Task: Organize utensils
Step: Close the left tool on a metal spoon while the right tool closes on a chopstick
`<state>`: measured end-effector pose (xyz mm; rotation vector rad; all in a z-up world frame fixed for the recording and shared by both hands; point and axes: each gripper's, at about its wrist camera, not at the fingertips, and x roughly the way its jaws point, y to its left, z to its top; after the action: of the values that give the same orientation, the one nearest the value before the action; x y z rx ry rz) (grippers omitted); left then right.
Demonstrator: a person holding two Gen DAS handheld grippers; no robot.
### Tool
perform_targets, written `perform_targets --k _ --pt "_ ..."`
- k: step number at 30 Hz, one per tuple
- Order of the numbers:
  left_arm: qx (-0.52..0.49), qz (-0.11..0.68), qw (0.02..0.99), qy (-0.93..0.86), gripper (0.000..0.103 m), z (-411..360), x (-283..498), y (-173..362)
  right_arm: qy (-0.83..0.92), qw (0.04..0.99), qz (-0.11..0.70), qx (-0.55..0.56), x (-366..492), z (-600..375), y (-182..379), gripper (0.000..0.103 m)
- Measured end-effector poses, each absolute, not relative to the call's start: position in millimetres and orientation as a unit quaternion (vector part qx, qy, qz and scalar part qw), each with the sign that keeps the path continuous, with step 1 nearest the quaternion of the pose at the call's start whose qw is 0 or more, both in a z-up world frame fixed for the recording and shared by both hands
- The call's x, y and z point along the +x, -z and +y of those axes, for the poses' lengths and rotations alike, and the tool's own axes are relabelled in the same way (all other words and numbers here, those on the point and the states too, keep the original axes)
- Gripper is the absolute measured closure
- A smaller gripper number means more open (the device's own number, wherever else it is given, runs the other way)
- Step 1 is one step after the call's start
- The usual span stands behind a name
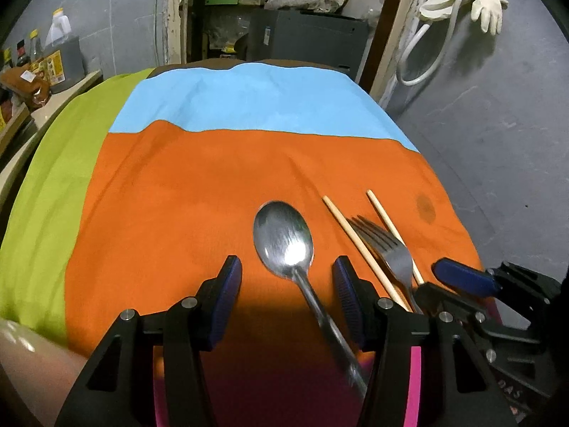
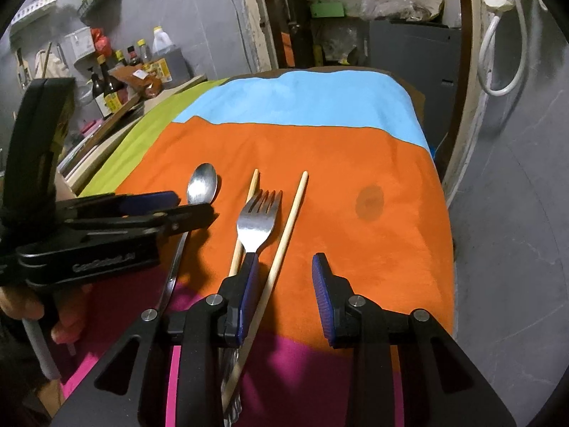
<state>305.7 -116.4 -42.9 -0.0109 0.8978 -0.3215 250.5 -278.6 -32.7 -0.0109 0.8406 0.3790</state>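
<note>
Four utensils laid side by side on the orange band of a colour-blocked tablecloth (image 1: pixel 177 195): a polished steel spoon (image 1: pixel 284 238) with its bowl pointing away, then a pale wooden chopstick (image 1: pixel 352 238), a four-tined steel fork (image 1: pixel 391 249), and a second pale wooden chopstick (image 2: pixel 290 224). Fork lying between the two chopsticks, its neck touching or crossing the nearer one; hard to tell which.

Left gripper (image 1: pixel 286 270) set astride the spoon's neck, blue ribbed pads about half open with orange cloth showing on both sides of the handle, so nothing gripped. Right gripper (image 2: pixel 284 267) likewise part open: second chopstick running between the pads, close against the left one, contact uncertain; the fork's handle passing under or beside that same pad. No hold evident there either.

Judged step: both tools placed over a piece for pickup, closing not yet finished. Next move probably calls for squeezing onto the thin spoon neck squarely, and for the right tool to take the chopstick alone without trapping the fork handle lying just beside it.

Plenty of bare orange and blue cloth beyond the utensil tips for shifting things forward; green band free to the left. Cloth's right edge falling away toward grey floor near the second chopstick, past a dark round stain (image 2: pixel 370 201). Grippers close together, little slack between them.
</note>
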Motion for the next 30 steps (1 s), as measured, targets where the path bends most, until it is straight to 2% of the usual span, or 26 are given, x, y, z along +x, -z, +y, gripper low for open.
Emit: perform_targets --k 4,5,11,14,17,19,30 --pt "-0.003 0.433 0.888 0.152 0.056 -120 314 44 -0.174 0.894 0.414 -0.009 257 -278 32 0.075" --pt "0.000 0.434 0.889 0.150 0.058 -121 315 45 -0.168 0.892 0.419 -0.013 260 -276 34 0.080" --pt "0.013 0.430 0.891 0.142 0.072 -123 317 46 -0.163 0.887 0.433 0.000 271 -276 37 0.081" --pt "0.019 0.429 0.892 0.141 0.072 -126 318 46 -0.162 0.884 0.438 0.013 279 -277 36 0.081" --pt "0.027 0.427 0.892 0.144 0.072 -127 316 47 -0.157 0.883 0.440 0.035 285 -282 37 0.093" --pt "0.029 0.426 0.892 0.151 0.072 -128 314 46 -0.159 0.881 0.442 0.048 287 -284 38 0.097" --pt "0.034 0.376 0.901 0.213 0.072 -129 277 31 -0.152 0.890 0.419 0.096 265 -299 34 0.100"
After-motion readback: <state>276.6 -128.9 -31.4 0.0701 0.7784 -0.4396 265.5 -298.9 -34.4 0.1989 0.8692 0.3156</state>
